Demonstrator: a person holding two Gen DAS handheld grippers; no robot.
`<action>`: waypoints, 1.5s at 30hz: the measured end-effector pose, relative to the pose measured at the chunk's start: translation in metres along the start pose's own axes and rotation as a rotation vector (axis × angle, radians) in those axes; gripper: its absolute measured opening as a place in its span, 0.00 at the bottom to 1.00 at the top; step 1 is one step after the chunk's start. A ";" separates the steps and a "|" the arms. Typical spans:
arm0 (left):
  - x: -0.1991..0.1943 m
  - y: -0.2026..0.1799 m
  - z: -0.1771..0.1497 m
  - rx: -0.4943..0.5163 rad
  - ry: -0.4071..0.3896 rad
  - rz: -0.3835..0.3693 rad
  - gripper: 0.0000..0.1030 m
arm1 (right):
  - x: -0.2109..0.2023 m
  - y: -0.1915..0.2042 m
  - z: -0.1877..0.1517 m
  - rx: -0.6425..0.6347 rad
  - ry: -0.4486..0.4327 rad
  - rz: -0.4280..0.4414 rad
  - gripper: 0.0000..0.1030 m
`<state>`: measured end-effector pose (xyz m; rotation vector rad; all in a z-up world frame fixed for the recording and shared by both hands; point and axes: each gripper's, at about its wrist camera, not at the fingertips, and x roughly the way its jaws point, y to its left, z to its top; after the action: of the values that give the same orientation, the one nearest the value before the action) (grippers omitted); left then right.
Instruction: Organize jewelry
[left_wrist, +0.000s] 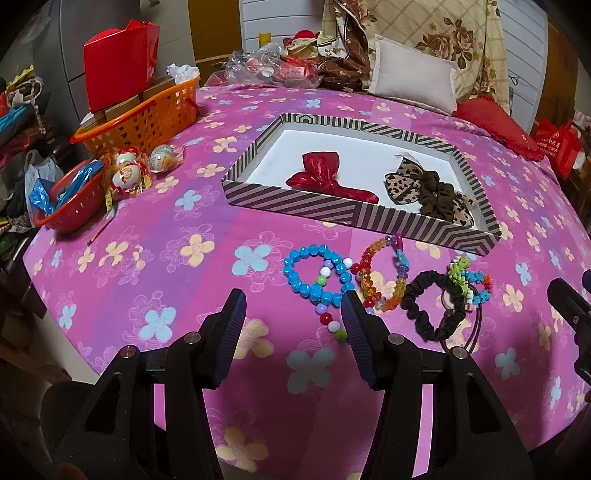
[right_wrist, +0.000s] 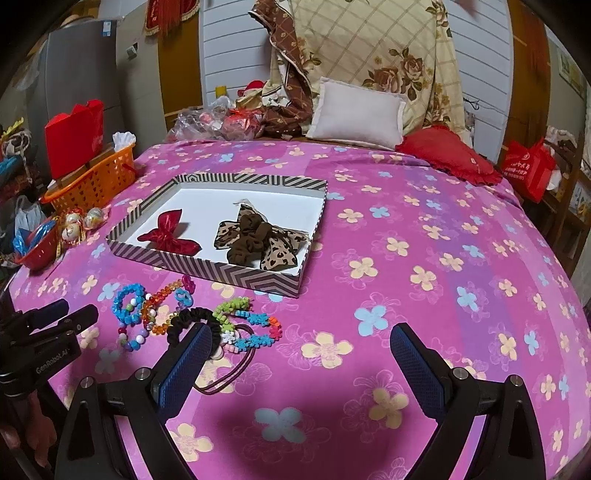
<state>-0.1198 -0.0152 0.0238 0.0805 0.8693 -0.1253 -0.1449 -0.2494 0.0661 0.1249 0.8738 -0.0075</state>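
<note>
Partly done. The striped box (left_wrist: 354, 216) on the bed (left_wrist: 147, 266) holds a red bow (left_wrist: 325, 177), leopard bow (left_wrist: 402, 182) and brown scrunchie (left_wrist: 439, 197). Left to do: blue bracelet (left_wrist: 314, 277), orange bracelet (left_wrist: 384, 277), black scrunchie (left_wrist: 436, 310) and the rest, lying just near of the box. Left claw (left_wrist: 293, 310) and right claw (right_wrist: 299, 341) both released, holding nothing.

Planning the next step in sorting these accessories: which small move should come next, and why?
Probably ease the left tongs forward and down over the blue beaded bracelet. Both tongs are open and empty, and that bracelet lies just ahead of the left fingertips on the pink flowered bedspread, still outside the striped cardboard tray that already holds the bows.
</note>
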 end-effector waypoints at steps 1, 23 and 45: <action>0.001 0.000 0.000 0.000 0.001 0.001 0.52 | 0.000 0.000 0.000 0.000 0.002 0.002 0.93; 0.021 0.048 -0.004 -0.101 0.091 -0.033 0.52 | 0.021 0.011 -0.014 -0.061 0.066 0.096 0.93; 0.036 0.028 0.016 -0.060 0.113 -0.113 0.52 | 0.037 0.005 -0.019 -0.056 0.107 0.127 0.93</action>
<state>-0.0805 0.0079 0.0069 -0.0179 0.9897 -0.2013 -0.1354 -0.2405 0.0261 0.1292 0.9708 0.1429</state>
